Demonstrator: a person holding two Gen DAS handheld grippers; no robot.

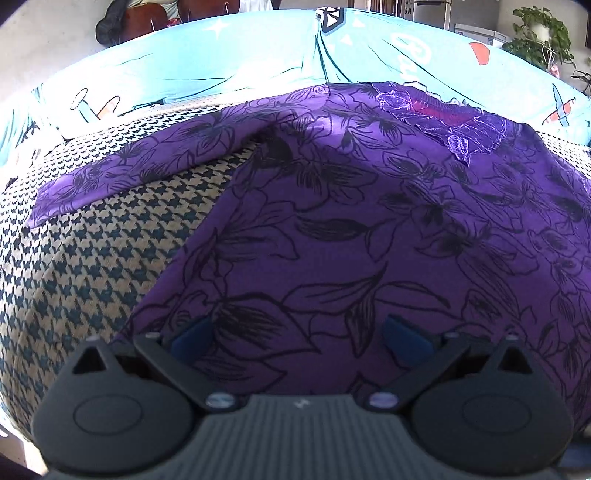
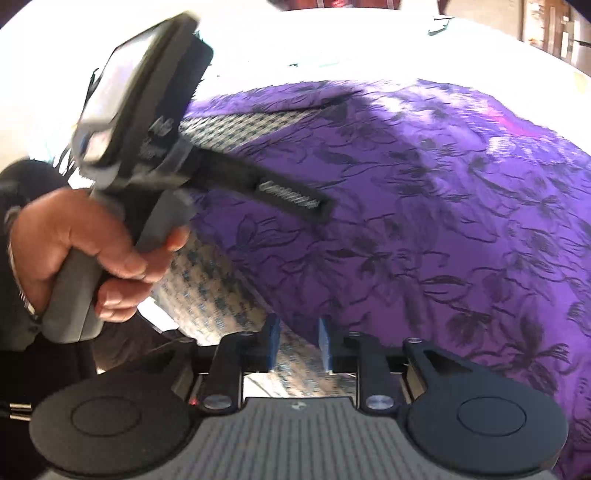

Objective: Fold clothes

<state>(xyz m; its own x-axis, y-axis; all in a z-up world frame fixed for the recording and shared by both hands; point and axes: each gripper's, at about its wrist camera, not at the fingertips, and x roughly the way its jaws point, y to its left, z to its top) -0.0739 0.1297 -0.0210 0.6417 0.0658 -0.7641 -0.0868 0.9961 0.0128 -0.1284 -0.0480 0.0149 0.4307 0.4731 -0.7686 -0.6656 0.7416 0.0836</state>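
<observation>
Blue fingers point(image 1: 192, 334) of the left gripper point(image 1: 295, 336) stand wide apart above the purple garment point(image 1: 369, 229), with nothing pinched between them. On the right gripper point(image 2: 298, 341), the two blue fingers point(image 2: 273, 339) sit close together with a narrow gap; only the checked cover shows through that gap, and the pads press on no cloth.

From the right wrist view, a person's hand point(image 2: 92, 254) grips the grey handle of the left gripper point(image 2: 295, 195), which reaches in from the left edge and hangs over the garment, blocking part of it. A dark sleeve point(image 2: 22, 192) shows at the wrist.

Around the work area, a turquoise printed sheet point(image 1: 258, 62) with cartoon shapes lies along the far side. A leafy green plant point(image 1: 543, 33) stands in the far right corner, well apart from the cloth. The surface itself is covered by a houndstooth cover point(image 1: 92, 251), dark teal on cream.

The garment lies spread flat on that cover, filling the middle and right of both views. It is purple with a black line drawing of large flowers and leaves. An embroidered neckline point(image 1: 443, 118), in lighter purple with a pink strip inside, sits at its far edge, touching the turquoise sheet. One sleeve point(image 1: 122, 173) stretches out to the left across the checked cover. The near left edge of the cloth runs diagonally toward the left gripper. The right wrist view is blurred.
</observation>
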